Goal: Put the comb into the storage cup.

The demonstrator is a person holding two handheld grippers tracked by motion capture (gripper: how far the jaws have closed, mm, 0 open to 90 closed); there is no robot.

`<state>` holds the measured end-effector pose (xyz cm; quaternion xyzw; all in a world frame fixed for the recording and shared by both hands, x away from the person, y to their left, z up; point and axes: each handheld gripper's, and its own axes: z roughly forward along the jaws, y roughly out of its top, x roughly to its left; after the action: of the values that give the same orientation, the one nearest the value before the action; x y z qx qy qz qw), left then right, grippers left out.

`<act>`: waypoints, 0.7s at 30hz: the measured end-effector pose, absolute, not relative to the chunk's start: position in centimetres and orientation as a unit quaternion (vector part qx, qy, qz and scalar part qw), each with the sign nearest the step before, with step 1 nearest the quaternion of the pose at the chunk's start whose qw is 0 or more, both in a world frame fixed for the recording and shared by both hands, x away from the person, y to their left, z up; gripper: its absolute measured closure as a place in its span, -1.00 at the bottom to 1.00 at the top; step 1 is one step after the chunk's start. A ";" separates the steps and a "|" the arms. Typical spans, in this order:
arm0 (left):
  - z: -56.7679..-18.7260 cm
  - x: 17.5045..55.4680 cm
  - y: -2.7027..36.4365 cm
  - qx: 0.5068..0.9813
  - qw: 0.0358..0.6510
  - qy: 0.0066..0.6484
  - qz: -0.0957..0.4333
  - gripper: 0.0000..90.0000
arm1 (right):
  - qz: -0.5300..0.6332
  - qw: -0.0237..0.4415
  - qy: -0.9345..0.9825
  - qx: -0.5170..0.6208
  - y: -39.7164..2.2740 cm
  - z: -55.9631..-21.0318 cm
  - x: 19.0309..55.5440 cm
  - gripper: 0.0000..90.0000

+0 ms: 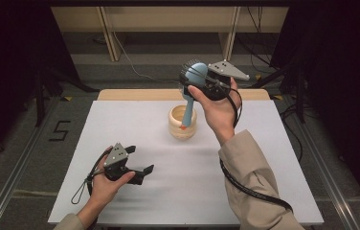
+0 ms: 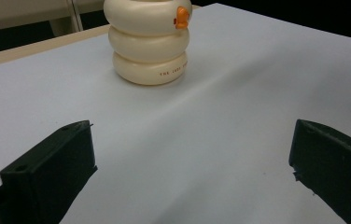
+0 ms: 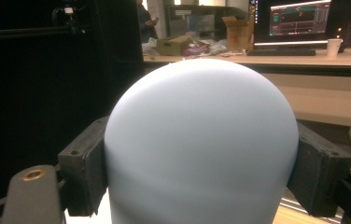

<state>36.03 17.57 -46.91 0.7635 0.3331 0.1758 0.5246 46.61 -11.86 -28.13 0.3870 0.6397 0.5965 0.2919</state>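
A pale blue hairbrush (image 1: 190, 91) with dark bristles stands upright, its handle down inside a cream ribbed holder (image 1: 182, 122) in the middle of the white table. The brush's orange handle tip (image 1: 183, 127) shows at the holder's rim. My right gripper (image 1: 195, 76) is raised above the holder and shut on the brush head, which bulges between the two black jaws in the right gripper view as a blue dome (image 3: 201, 144). My left gripper (image 1: 144, 170) rests low on the table at the near left, open with nothing in it; the holder (image 2: 148, 42) stands ahead of its jaws.
The white table top (image 1: 120, 124) lies bare around the holder. A wooden strip (image 1: 135, 94) runs along its far edge. Table legs and cables stand on the floor beyond. The right gripper view looks out at a desk with monitors (image 3: 299, 18).
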 end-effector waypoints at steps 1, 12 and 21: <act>-46.9 36.0 17.6 0.763 0.525 0.333 0.176 -1.00 | 0.596 0.292 0.640 0.387 -11.8 -28.1 46.6 -0.55; -46.9 36.0 17.6 0.763 0.526 0.333 0.176 -1.00 | 0.597 0.293 0.639 0.387 -11.7 -27.9 46.9 -0.55; -46.9 36.0 17.6 0.763 0.525 0.333 0.176 -1.00 | 0.599 0.296 0.637 0.384 -11.5 -27.6 47.1 -0.55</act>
<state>36.02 17.56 -46.91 0.7631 0.3333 0.1757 0.5251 47.08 -11.54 -27.59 0.3843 0.6371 0.5989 0.2962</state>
